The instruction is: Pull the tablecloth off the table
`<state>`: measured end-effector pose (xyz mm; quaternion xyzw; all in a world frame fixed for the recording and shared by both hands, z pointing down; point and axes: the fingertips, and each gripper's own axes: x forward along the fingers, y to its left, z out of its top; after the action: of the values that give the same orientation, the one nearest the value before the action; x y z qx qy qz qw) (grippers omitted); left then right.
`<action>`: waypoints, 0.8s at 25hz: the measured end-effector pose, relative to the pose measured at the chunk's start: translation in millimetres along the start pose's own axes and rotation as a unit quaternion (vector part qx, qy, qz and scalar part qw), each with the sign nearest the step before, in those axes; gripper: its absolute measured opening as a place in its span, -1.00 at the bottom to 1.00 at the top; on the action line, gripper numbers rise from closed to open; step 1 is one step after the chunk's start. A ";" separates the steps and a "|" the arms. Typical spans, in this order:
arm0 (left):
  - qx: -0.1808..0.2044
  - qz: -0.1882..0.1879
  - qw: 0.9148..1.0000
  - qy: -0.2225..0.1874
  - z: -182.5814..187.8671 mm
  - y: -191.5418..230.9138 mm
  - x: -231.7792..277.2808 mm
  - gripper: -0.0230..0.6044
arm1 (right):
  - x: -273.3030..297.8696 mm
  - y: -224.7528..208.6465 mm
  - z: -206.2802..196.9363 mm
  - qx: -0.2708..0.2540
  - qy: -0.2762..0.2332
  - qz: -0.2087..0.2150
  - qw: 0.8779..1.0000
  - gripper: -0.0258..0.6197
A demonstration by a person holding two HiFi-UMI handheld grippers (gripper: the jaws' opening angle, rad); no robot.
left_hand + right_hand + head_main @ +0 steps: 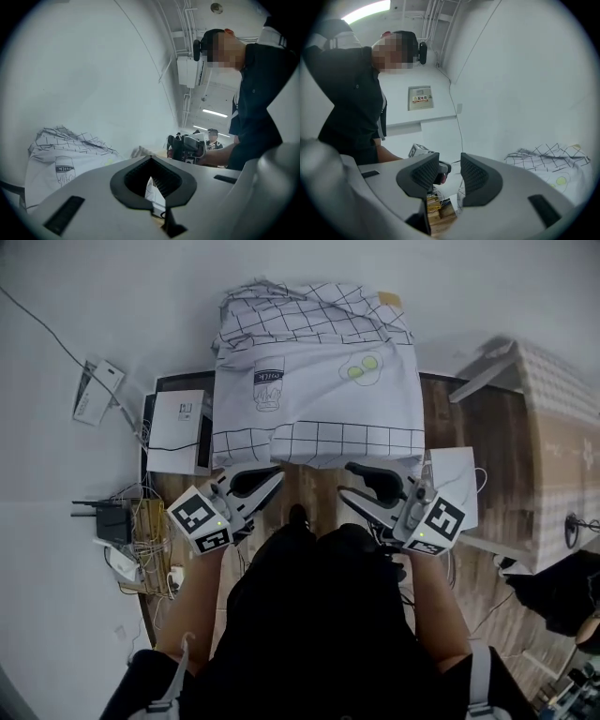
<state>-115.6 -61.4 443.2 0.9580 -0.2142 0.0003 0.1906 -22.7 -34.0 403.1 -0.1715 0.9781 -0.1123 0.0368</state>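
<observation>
The white tablecloth (319, 390) with black grid lines and a drawn cup covers the table, bunched up at its far end, its near hem hanging down in front of me. My left gripper (277, 478) is at the hem's left part, shut, and a strip of the cloth (152, 190) hangs from its closed tips (150, 158). At the hem's right part my right gripper (345, 479) is open. In the right gripper view its pads (476, 176) stand apart with nothing between them (450, 161), and the cloth (553, 164) lies off to the right.
A white box (178, 427) sits on a dark surface left of the table. A router and tangled cables (122, 526) lie on the floor at lower left. Another covered table (553, 446) stands to the right, with a white sheet (457, 479) near it. A person's legs are just behind the grippers.
</observation>
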 end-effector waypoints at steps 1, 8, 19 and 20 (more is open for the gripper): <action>-0.001 0.000 1.000 -0.001 1.3 8.8 1.8 -0.90 | 4.8 -6.5 -0.4 -0.001 0.004 -0.003 1.000 -0.51; 0.011 0.009 1.000 0.025 -1.7 59.9 31.6 -0.90 | 10.3 -68.3 -8.2 0.000 0.029 -0.025 0.999 -0.36; 0.020 0.063 0.995 0.068 19.0 142.1 107.3 -0.87 | 4.3 -207.5 -16.0 -0.030 0.086 -0.025 0.996 -0.28; 0.026 0.067 0.994 0.076 21.1 147.8 113.4 -0.85 | 4.6 -217.7 -16.7 -0.034 0.092 -0.021 0.995 -0.28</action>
<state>-74.9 -239.1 486.9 0.9433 -0.2629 0.0915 0.1808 42.3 -231.6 469.8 -0.1824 0.9767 -0.0947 -0.0621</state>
